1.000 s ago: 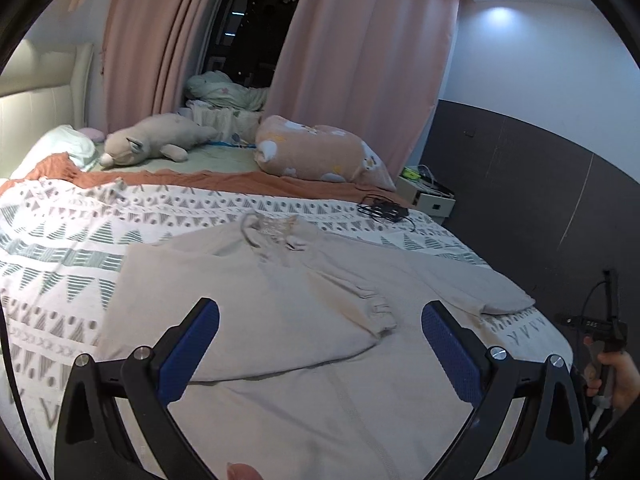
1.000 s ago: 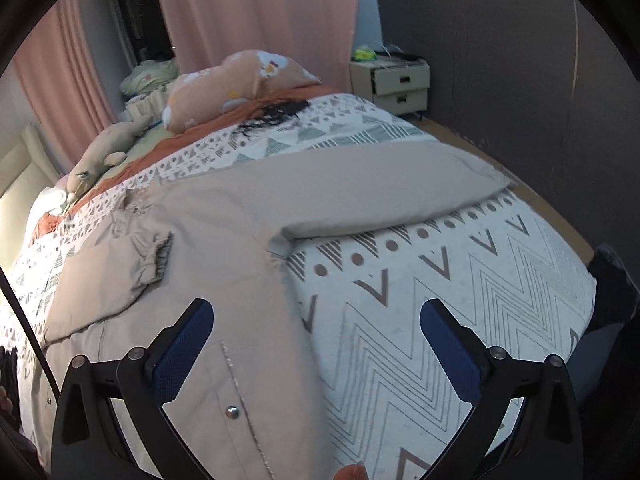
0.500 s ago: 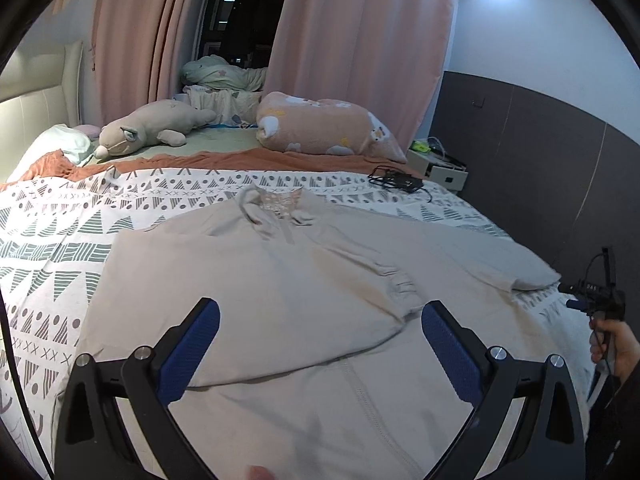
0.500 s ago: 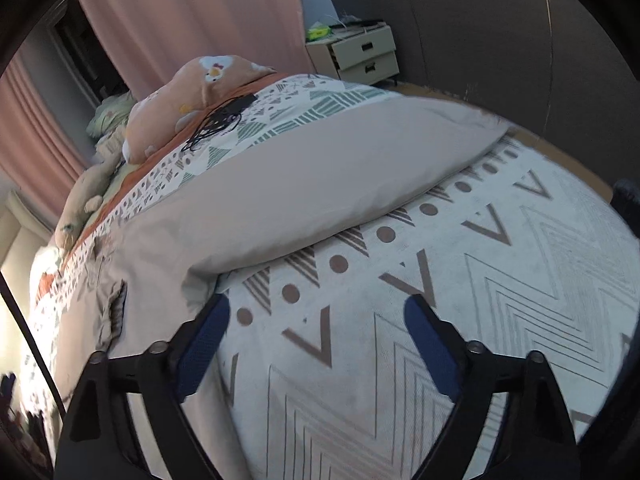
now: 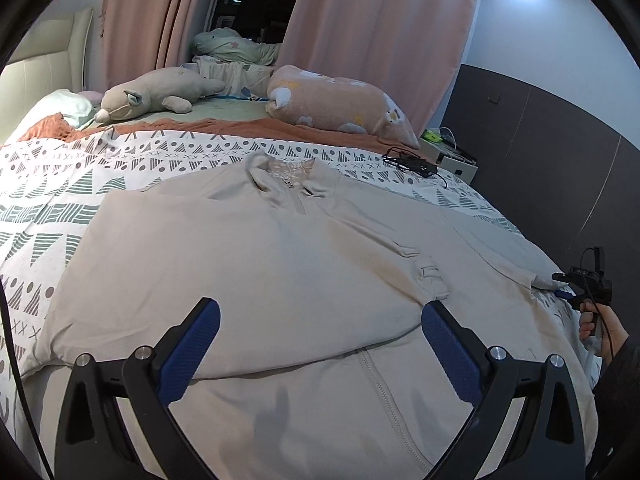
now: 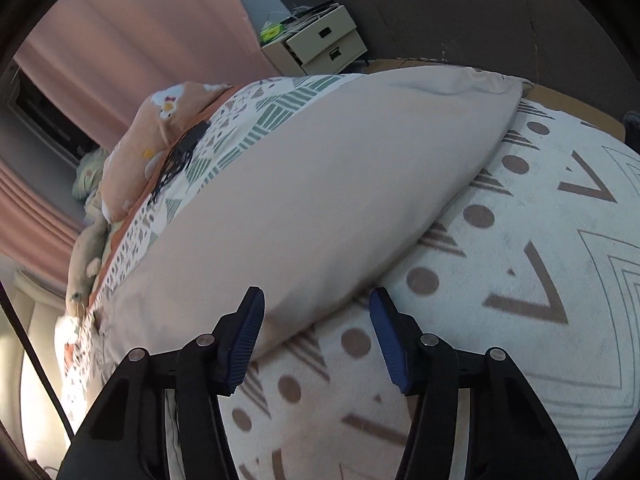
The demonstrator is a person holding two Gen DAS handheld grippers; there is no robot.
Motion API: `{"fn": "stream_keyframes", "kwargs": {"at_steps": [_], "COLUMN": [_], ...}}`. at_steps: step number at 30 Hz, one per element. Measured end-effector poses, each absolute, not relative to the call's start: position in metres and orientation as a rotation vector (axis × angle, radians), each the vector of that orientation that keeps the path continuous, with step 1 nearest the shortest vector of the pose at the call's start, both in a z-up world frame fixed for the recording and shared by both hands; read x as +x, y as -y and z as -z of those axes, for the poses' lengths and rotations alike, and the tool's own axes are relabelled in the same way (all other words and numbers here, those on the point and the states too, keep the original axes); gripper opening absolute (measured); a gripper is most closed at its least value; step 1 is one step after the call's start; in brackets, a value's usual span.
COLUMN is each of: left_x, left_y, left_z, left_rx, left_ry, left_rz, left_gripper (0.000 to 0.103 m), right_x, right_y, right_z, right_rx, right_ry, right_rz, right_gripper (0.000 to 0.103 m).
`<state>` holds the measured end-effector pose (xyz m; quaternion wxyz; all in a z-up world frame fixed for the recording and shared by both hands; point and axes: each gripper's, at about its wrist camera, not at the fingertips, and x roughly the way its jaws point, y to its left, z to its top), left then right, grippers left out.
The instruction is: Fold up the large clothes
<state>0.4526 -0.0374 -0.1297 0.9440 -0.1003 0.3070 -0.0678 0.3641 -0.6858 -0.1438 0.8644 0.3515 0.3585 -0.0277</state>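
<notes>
A large beige jacket (image 5: 256, 264) lies spread on the patterned bed cover (image 5: 48, 208), collar toward the pillows. One sleeve is folded across its front, the cuff (image 5: 430, 276) near the middle. My left gripper (image 5: 320, 346) hovers open over the jacket's lower front with nothing between its fingers. The other sleeve (image 6: 320, 192) stretches out toward the bed's edge. My right gripper (image 6: 316, 338) sits low at that sleeve's lower edge; its jaws are closing, the edge lies between them, and the pads do not squeeze it. In the left wrist view, a hand holds the right gripper (image 5: 576, 280) at the sleeve's end.
A plush toy (image 5: 156, 94) and a pink pillow (image 5: 340, 106) lie at the head of the bed. A black cable bundle (image 5: 412, 164) rests on the cover. A nightstand (image 6: 324, 40) stands by the dark wall, pink curtains (image 5: 376, 40) behind.
The right gripper has swung in and down onto the outstretched sleeve, rolling as it went, and its jaws have narrowed. The left gripper has sunk closer to the jacket and stays open.
</notes>
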Motion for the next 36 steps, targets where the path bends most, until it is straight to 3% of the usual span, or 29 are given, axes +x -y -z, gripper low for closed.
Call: {"fn": "stream_keyframes", "kwargs": {"at_steps": [6, 8, 10, 13, 28, 36], "left_x": [0.451, 0.451, 0.452, 0.450, 0.441, 0.438], "left_y": [0.040, 0.038, 0.034, 0.026, -0.007, -0.017], "left_z": [0.130, 0.129, 0.130, 0.128, 0.108, 0.100], "left_rx": [-0.177, -0.189, -0.196, -0.214, -0.295, -0.308], "left_ry": [-0.612, -0.617, -0.625, -0.621, -0.578, -0.579], "left_rz": [0.158, 0.173, 0.178, 0.157, 0.070, 0.099], "left_gripper": [0.103, 0.103, 0.103, 0.103, 0.103, 0.103], "right_x": [0.372, 0.373, 0.374, 0.372, 0.331, 0.303], "right_y": [0.695, 0.699, 0.703, 0.703, 0.600, 0.522], "right_z": [0.156, 0.159, 0.160, 0.155, -0.021, -0.061], "right_rx": [0.784, 0.783, 0.786, 0.799, 0.445, 0.347], "right_ry": [-0.714, -0.714, -0.720, -0.705, -0.483, -0.469], "right_rz": [0.083, 0.106, 0.136, 0.123, -0.065, -0.211], "right_gripper": [0.052, 0.042, 0.018, 0.004, 0.001, 0.001]}}
